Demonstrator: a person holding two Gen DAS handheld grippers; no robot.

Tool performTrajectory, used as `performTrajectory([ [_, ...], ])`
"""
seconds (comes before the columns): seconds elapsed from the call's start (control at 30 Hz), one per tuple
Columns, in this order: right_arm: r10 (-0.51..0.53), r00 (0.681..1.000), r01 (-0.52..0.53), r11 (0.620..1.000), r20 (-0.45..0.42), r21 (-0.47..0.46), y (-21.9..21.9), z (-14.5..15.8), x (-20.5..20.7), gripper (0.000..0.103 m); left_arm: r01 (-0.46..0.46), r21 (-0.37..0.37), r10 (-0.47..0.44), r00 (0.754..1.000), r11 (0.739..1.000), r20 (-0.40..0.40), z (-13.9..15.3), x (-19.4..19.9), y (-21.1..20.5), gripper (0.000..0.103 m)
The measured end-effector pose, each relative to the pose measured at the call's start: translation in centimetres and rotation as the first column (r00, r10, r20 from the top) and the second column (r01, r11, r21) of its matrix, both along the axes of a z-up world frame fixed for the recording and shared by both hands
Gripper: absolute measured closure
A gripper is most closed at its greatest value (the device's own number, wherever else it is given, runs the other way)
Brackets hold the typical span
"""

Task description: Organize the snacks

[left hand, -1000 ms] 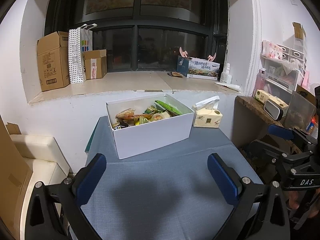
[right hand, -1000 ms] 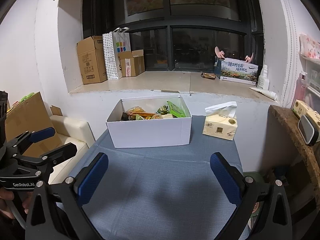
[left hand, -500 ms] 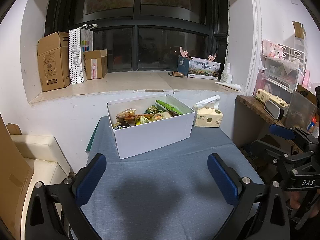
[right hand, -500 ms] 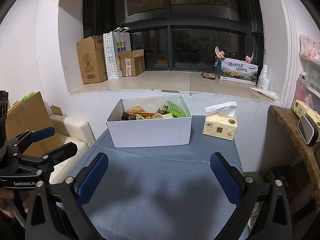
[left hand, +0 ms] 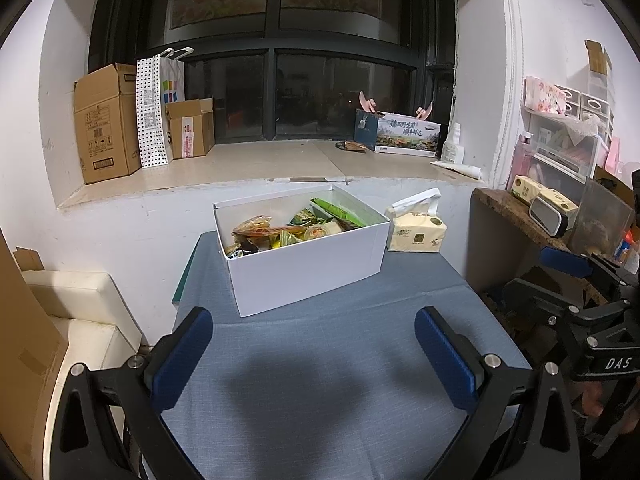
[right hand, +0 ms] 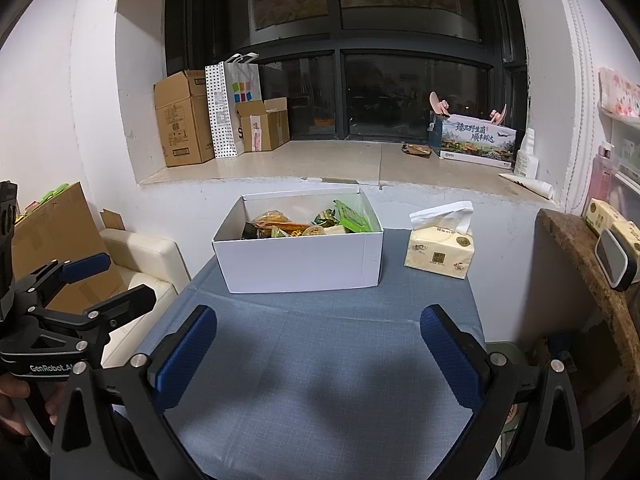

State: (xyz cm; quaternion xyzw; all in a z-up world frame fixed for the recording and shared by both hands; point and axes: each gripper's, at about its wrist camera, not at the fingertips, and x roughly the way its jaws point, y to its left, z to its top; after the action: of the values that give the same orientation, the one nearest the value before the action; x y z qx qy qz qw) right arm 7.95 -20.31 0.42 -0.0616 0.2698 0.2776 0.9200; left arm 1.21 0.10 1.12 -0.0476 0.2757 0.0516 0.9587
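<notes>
A white open box (left hand: 312,268) (right hand: 300,264) stands at the far end of a blue-grey clothed table (left hand: 320,380) (right hand: 320,380). Inside it lie several snack packets (left hand: 280,232) (right hand: 304,226), among them a green one and an orange one. My left gripper (left hand: 314,354) hovers open over the near half of the table, well short of the box, nothing between its blue pads. My right gripper (right hand: 318,354) is open too, equally far from the box and empty. Each gripper also shows at the edge of the other's view.
A yellow tissue pack (left hand: 416,232) (right hand: 438,254) sits right of the box. Behind runs a window ledge (right hand: 320,164) with cardboard boxes (left hand: 106,128), a dotted paper bag and a printed carton (right hand: 476,144). A cream seat (right hand: 136,256) is left, a cluttered brown shelf (left hand: 516,212) right.
None of the objects moved. The view from the left gripper shifted very slightly; both grippers stay open and in place.
</notes>
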Motion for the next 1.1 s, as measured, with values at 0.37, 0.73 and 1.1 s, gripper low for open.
performTrajectory([
  [0.37,-0.003,1.000,0.003,1.000,-0.003,-0.003,-0.01,-0.05,-0.10,0.000,0.007,0.000,-0.007,1.000,1.000,0.000,-0.13,0.11,-0.16,0.000],
  [0.73,-0.002,1.000,0.002,1.000,-0.003,-0.005,-0.04,-0.01,-0.13,0.000,0.008,0.002,-0.008,1.000,1.000,-0.001,-0.13,0.08,-0.24,0.000],
  [1.1,0.002,1.000,-0.002,1.000,-0.004,-0.008,0.00,-0.05,-0.14,0.000,0.008,0.000,-0.008,1.000,1.000,-0.003,-0.08,0.10,-0.19,0.000],
])
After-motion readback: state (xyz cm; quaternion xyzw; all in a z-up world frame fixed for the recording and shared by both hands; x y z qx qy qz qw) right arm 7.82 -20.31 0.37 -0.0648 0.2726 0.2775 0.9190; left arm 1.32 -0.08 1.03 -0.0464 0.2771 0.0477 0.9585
